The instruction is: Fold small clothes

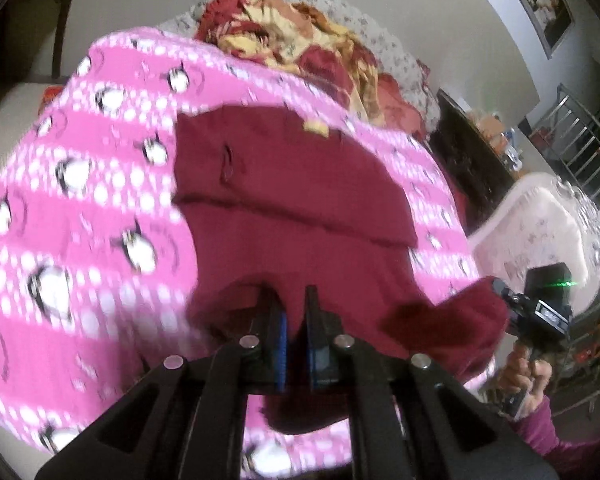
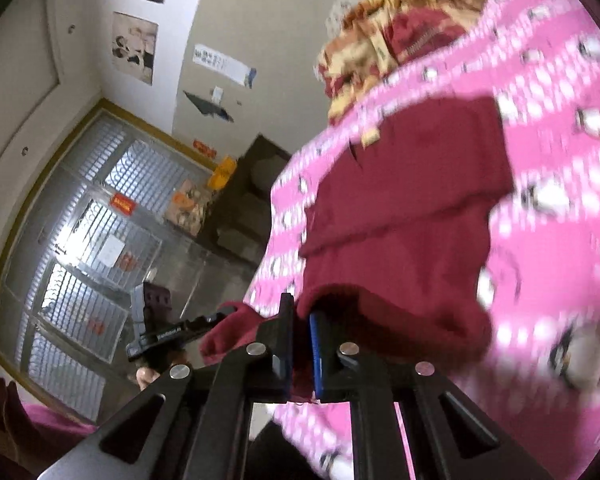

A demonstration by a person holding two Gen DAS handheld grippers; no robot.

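Maroon garment (image 1: 292, 184) lies on a pink penguin-print blanket (image 1: 80, 184), filling the centre of the left wrist view and running down to the lower edge. A fold line crosses it mid-frame, so the upper part looks already doubled over — likely a small knitted top, though blur hides the detail.

Left gripper (image 1: 294, 320), bottom centre of its own view: jaws drawn nearly together, with maroon cloth bunched around and below the tips. It appears to pinch the near hem.

Right gripper (image 2: 300, 328), bottom centre of the right wrist view: jaws likewise nearly closed, and here the maroon fabric plainly sits between the blue pads. In the left view the same tool shows at lower right (image 1: 540, 300), with the person's hand (image 1: 520, 372) on its handle and the cloth stretched toward it.

Why held so — one gripper at each near corner keeps the hem taut between them, which lets the edge be carried over as a straight line, not a sagging one. My reading: the near hem is being lifted for a fold toward the far side of the garment.

A red-and-yellow patterned quilt (image 1: 300, 28) is heaped at the upper centre, beyond the garment — clear of the folding area, but close enough that a long throw could land on it.

Both views are motion-blurred.
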